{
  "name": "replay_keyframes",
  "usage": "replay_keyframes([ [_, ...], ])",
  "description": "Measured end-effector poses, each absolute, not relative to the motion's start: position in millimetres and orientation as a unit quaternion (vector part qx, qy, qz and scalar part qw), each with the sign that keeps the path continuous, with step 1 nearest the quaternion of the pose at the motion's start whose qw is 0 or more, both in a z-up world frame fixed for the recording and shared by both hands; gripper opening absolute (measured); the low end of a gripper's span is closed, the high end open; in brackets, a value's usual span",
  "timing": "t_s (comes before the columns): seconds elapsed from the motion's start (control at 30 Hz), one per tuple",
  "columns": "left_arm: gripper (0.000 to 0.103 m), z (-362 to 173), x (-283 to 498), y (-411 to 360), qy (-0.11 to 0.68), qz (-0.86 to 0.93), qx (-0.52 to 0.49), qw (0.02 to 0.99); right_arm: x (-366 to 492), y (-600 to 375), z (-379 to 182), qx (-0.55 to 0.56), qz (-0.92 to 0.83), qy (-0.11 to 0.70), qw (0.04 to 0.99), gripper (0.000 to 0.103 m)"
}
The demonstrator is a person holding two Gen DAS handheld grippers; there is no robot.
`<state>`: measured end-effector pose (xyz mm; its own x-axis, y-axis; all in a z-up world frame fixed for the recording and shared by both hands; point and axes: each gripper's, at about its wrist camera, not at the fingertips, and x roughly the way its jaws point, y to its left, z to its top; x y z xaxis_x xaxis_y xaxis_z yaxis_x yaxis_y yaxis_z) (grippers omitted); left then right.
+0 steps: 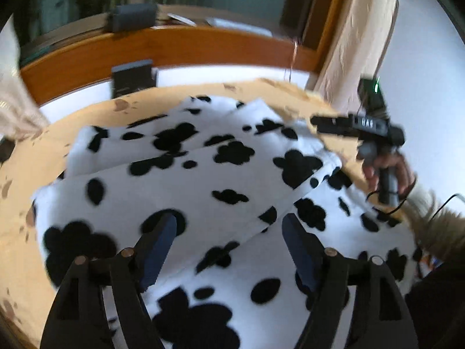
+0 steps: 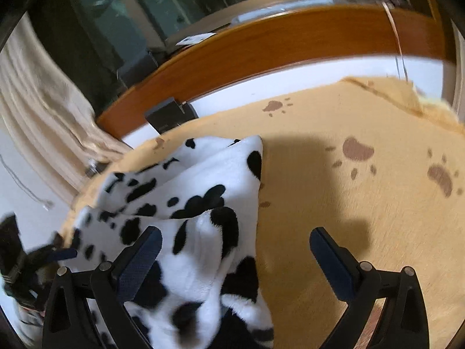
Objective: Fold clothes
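A white fleece garment with black cow patches (image 1: 203,180) lies spread and partly folded on a tan blanket with brown paw prints (image 1: 26,168). My left gripper (image 1: 229,222) hovers over its near part, jaws wide apart, nothing between the pads. In the right wrist view the garment (image 2: 203,180) is bunched at the left, its pointed corner toward the far side. My right gripper (image 2: 235,237) stands open above the garment's right edge and the bare blanket (image 2: 363,203). A hand holds the right gripper (image 1: 315,122) at the garment's right side. The left gripper (image 2: 62,253) shows blurred at the lower left.
A wooden bed frame (image 1: 174,46) curves along the far side, with a dark box (image 1: 132,77) against it and small items on the sill behind. Beige curtains (image 1: 357,43) hang at the right and left. A thin cable (image 1: 293,58) dangles near the frame.
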<state>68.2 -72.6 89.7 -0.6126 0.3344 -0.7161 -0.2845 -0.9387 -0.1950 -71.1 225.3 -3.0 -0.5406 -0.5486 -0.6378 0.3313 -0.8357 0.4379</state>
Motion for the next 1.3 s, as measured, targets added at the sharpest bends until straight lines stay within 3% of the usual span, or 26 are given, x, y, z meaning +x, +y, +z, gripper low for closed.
replay_keyframes([
  [0.23,0.079,108.4,76.1,-160.9,-0.128,0.917,-0.373,0.06,-59.5,235.1,1.1,0.409,-0.867,-0.119,0.26,0.103],
  [0.43,0.082,109.2,60.5,-250.8,-0.224,0.905,-0.354,-0.076,-89.9,212.7,0.3,0.41,-0.883,-0.002,0.228,0.1],
  [0.47,0.082,100.6,53.4,-260.4,-0.239,0.894,-0.369,-0.083,-92.5,205.0,-4.4,0.416,-0.879,0.012,0.233,0.095],
  [0.53,0.082,79.7,38.7,-277.7,-0.27,0.871,-0.401,-0.084,-95.1,192.6,-11.1,0.424,-0.871,0.027,0.247,0.059],
  [0.6,0.083,54.1,25.1,-287.6,-0.306,0.844,-0.434,-0.075,-93.6,182.4,-13.0,0.425,-0.866,0.032,0.262,0.038],
  [0.63,0.082,42.5,20.4,-291.0,-0.326,0.831,-0.447,-0.067,-91.8,178.5,-11.6,0.422,-0.867,0.038,0.262,0.032],
  [0.7,0.087,36.8,12.9,-292.1,-0.354,0.827,-0.435,-0.041,-83.9,171.0,-6.3,0.405,-0.875,0.07,0.254,0.03],
  [0.87,0.087,23.6,-7.0,-281.4,-0.401,0.808,-0.432,0.017,-66.8,165.0,10.3,0.363,-0.89,0.114,0.25,0.021],
  [0.9,0.082,26.5,-8.4,-279.1,-0.393,0.813,-0.429,0.013,-66.2,165.4,13.3,0.357,-0.893,0.112,0.25,0.02],
  [0.93,0.054,27.5,-10.3,-274.8,-0.386,0.817,-0.429,0.015,-66.5,164.6,15.0,0.354,-0.894,0.11,0.25,0.02],
  [1.0,0.018,31.9,-7.0,-272.5,-0.389,0.819,-0.422,0.01,-66.8,163.9,18.5,0.347,-0.898,0.109,0.248,0.019],
  [1.3,0.015,95.0,34.6,-270.6,-0.286,0.906,-0.304,-0.071,-56.9,161.7,60.6,0.242,-0.939,0.125,0.212,0.012],
])
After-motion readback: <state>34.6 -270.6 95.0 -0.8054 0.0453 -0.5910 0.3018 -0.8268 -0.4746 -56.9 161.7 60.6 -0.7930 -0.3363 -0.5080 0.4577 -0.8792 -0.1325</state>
